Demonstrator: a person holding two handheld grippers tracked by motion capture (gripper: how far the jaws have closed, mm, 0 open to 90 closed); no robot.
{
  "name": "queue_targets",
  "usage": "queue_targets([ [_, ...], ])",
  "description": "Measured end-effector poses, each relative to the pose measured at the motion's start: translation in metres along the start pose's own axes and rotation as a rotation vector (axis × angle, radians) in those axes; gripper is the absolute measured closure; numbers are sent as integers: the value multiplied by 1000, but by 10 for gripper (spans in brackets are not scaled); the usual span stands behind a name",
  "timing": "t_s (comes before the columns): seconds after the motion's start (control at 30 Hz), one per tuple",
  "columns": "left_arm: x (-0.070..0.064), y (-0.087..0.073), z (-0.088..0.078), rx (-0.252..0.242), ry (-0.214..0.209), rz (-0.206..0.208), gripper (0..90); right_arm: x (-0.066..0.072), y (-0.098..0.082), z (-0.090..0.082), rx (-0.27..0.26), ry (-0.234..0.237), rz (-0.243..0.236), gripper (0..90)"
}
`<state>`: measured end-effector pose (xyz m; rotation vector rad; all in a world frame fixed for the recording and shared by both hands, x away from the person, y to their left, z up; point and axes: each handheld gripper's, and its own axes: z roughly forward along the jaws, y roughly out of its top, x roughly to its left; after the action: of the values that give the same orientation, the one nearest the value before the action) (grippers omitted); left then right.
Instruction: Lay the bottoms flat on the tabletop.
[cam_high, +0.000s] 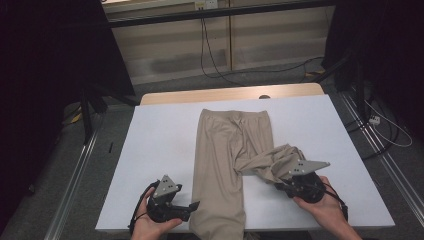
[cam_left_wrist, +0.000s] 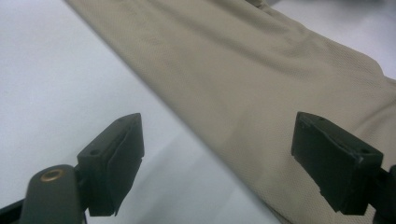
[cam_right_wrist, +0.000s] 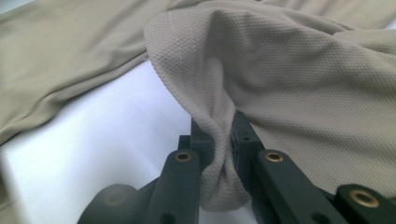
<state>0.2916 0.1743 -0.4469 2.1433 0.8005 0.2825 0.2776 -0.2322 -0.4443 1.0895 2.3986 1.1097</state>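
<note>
one trousers (cam_high: 227, 165), two grippers (cam_high: 192, 206) (cam_high: 280, 186), apparently one table (cam_high: 150, 150)

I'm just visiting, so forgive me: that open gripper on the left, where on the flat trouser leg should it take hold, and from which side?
Probably the near outer edge of the flat trouser leg, approached from the left. The left gripper is open, with that edge running between its jaws over the white table, so one jaw could slide under. The right gripper holds the other leg bunched.
</note>
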Motion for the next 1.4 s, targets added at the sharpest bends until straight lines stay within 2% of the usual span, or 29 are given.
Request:
queue_targets([
  [0.13,0,1,1,3,-4,-2,173,10,-12,-14,-7,42,6,824],
  [0.27,0,1,1,-2,-6,-7,173,23,-20,-22,7,98,-29,841],
  [0.33,0,2,2,-2,-5,-3,173,30,-24,-23,40,140,-38,814],
  [0.37,0,2,2,-2,-7,-6,173,33,-26,-22,52,143,-38,761],
  [0.43,1,3,3,-4,-14,-6,173,35,-27,-24,47,126,-34,577],
  [0.57,1,5,4,-8,-20,-1,173,26,-21,-33,-47,73,27,366],
  [0.63,1,7,6,-4,-22,2,173,21,-16,-35,-83,36,44,398],
  [0.7,2,8,8,-3,-28,6,173,14,-9,-33,-101,-45,57,357],
  [0.73,1,9,9,-3,-34,4,173,10,-7,-31,-101,-67,58,355],
  [0.8,1,10,11,1,-38,14,173,2,-4,-25,-83,-89,55,342],
  [0.87,1,11,12,2,-42,20,173,-6,-4,-13,-46,-120,50,341],
  [0.9,1,12,12,0,-42,24,173,-10,-4,-6,-20,-120,53,341],
  [0.93,1,12,13,3,-48,23,173,-12,-5,0,11,-129,54,344],
  [1.0,1,13,14,2,-52,28,173,-11,-8,9,53,-130,52,406],
  [1.03,0,13,14,2,-52,24,174,-7,-10,8,47,-146,33,527],
  [1.07,0,13,14,6,-52,23,174,-5,-10,5,51,-112,33,753],
  [1.13,0,14,15,3,-56,23,174,4,-15,0,61,-90,34,875],
  [1.17,1,14,15,5,-52,29,174,10,-18,-3,64,-81,12,882],
  [1.23,1,14,15,7,-51,27,174,19,-21,-10,71,-32,8,887],
  [1.4,2,14,15,9,-51,26,174,52,-37,-23,99,95,-31,887],
])
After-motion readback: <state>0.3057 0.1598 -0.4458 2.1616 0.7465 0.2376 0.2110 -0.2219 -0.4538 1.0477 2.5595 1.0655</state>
